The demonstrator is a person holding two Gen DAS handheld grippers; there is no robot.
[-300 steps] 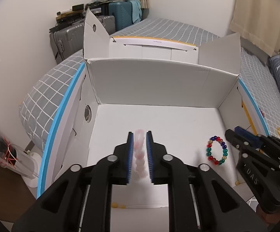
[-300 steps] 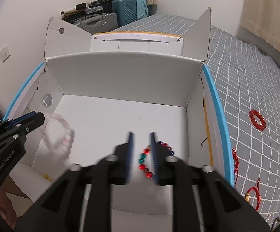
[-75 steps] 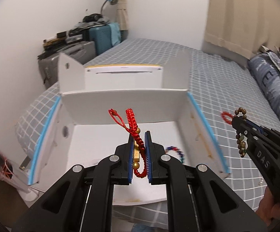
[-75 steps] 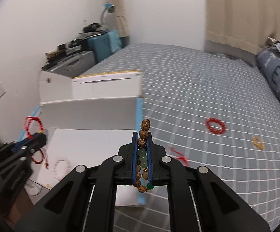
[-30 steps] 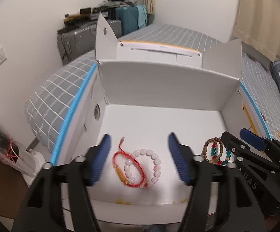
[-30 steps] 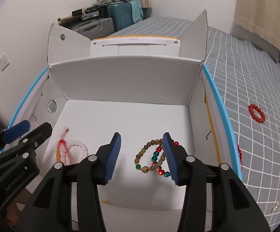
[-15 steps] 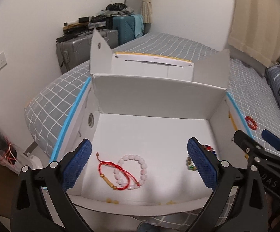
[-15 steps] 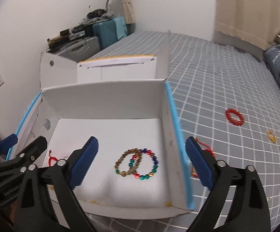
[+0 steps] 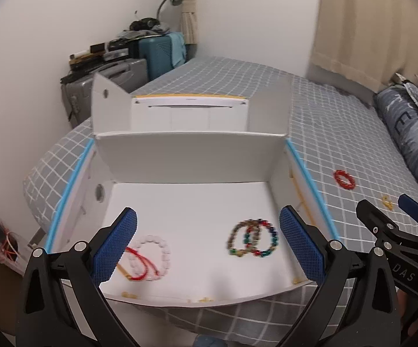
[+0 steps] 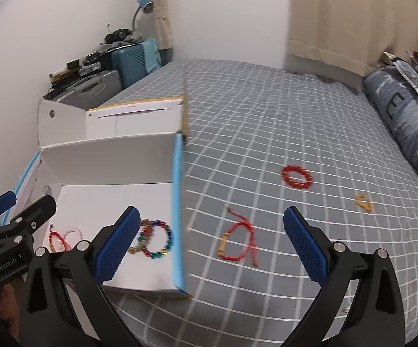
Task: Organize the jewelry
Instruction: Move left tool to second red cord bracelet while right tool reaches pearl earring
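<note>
On the bed (image 10: 266,121), well right of the white box (image 9: 191,156), three pieces remain: a red cord bracelet (image 10: 238,243) nearest, a red bead bracelet (image 10: 297,177) farther off, and a small gold piece (image 10: 363,201) far right. Four bracelets lie in the box, a pink bead bracelet (image 9: 152,256) crossed by a red cord (image 9: 139,264) at left, a brown bead bracelet (image 9: 242,240) overlapping a multicoloured bracelet (image 9: 262,240) at right.

Both tools are empty. The left gripper (image 9: 207,245) stands fully spread over the box floor; the right gripper (image 10: 212,244) has its jaws opening, nearly at full spread, over the box's right wall and the cord bracelet.

Risks:
- Pads may pinch bedding with the thin cord, since it lies flat on soft fabric.
- A loose tail may snag on the box wall's edge.
- Overlapped pairs may tangle.

Motion blur softens the right wrist view. Small gold specks on the box's near lip cannot be identified.
</note>
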